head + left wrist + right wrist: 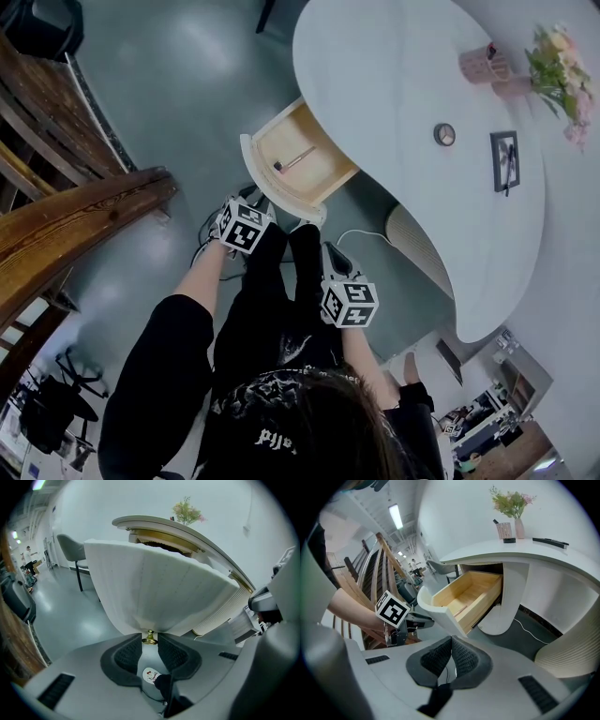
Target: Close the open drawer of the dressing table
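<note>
- Pinching the gold knob [149, 638] between their tips, the pads [127, 654] of the left gripper [149, 636] stand partly apart. One pad sits on each side of the knob, and nothing else is between them.
- The right gripper [451, 640] has its pad tips pressed together with nothing between them. It hangs back from the furniture, well apart from the drawer [267, 178].
- That drawer is pulled out of the dressing table [394, 84] under its near end. Its curved white front faces the person, and its pale wooden inside is open to view.
- Counted, largest first:
  - one dressing table with a rounded white top and a ribbed side panel [417, 244]
  - one open drawer, with a single thin stick-like item [293, 159] lying in it
  - two grippers
  - one knob
- On the tabletop there are four things, well apart from the drawer:
  - a vase of flowers [562, 66]
  - a dark rectangular frame [504, 161]
  - a pink cup [485, 64] just beside the vase
  - a small round object [444, 134]
- The floor [169, 84] is smooth and grey-green, with a soft sheen. A white cable [361, 234] lies on it near the table's base.
- A wooden railing [75, 216] runs along the person's left.
- A grey chair [70, 550] stands farther back, in front of a plain pale wall.
</note>
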The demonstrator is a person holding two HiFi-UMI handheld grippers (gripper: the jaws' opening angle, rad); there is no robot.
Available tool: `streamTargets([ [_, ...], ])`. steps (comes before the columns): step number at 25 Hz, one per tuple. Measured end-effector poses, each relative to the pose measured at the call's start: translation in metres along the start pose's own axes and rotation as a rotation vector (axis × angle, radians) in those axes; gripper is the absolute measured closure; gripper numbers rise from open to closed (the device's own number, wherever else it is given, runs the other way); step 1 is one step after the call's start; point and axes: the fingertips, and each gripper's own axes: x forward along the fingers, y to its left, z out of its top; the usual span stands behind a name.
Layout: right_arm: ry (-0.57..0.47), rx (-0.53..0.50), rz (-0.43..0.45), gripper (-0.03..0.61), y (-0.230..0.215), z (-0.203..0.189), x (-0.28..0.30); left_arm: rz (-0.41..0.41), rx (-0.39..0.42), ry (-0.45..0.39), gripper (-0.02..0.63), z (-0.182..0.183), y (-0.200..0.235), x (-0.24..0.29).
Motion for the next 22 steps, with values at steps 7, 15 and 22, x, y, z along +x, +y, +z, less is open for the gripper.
streamTargets([
  [7, 0.000, 0.024, -0.015, 0.552, -0.009, 0.001, -0.001, -0.003, 0.006, -0.002, 0.497, 0.011, -0.004, 0.006],
  [15, -0.011, 0.029, -0.022, 0.552, -0.013, 0.005, -0.002, -0.012, 0.007, 0.000, 0.497, 0.020, -0.005, 0.011],
  [22, -0.019, 0.038, -0.026, 0.552, -0.017, 0.008, -0.002, -0.005, 0.026, 0.006, 0.497, 0.029, -0.006, 0.017],
])
